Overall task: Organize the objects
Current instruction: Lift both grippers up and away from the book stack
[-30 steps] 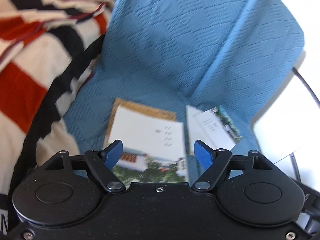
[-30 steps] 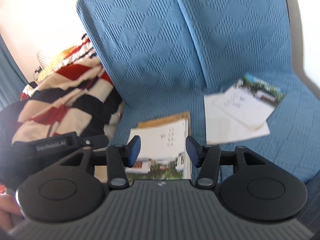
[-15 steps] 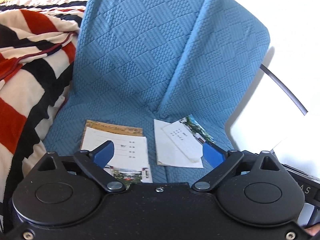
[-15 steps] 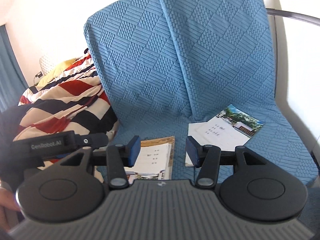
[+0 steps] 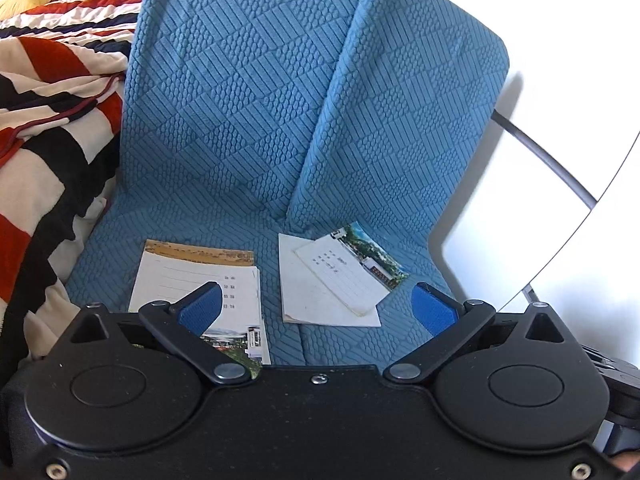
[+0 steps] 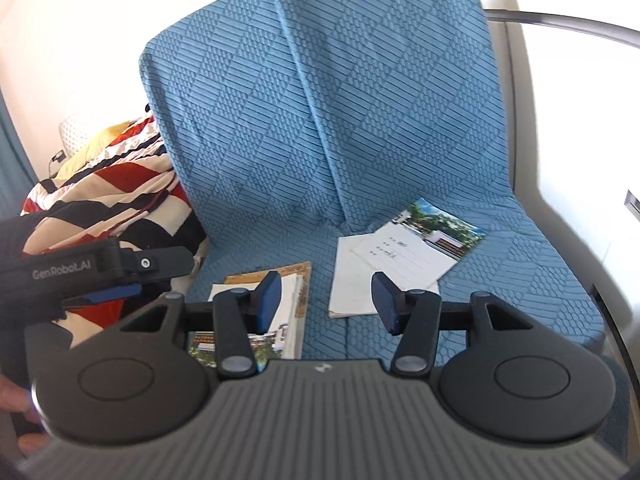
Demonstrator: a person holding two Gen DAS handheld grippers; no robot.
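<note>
Between steps: left tongs (image 5: 316,306), jaws just opened wide, and half-open right tongs (image 6: 326,300) hold nothing. Lower centre lies the stacked white booklets (image 5: 192,280); right of it, skewed loose paper booklets (image 5: 336,276) on the blue quilted seat (image 5: 240,120). Next: grasp those.

The blue seat cushion (image 5: 200,216) is being left bare along its far part, in front of the two upright backrests (image 5: 248,92), which are closing off the far side. A bare strip of cushion is being left between the left stack of booklets (image 5: 188,276) and the right pile of papers (image 5: 332,284), which are lying apart. The left side is being blocked by a heaped striped blanket (image 5: 48,140) pressed against the cushion edge. The right side is being bounded by a white armrest (image 6: 560,216) and a thin dark bar (image 5: 540,156). Nothing is being held between the wide-spread blue pads (image 5: 200,308) of the left gripper (image 5: 316,308), whose jaws have just been opening, or in the right gripper (image 6: 326,300).
</note>
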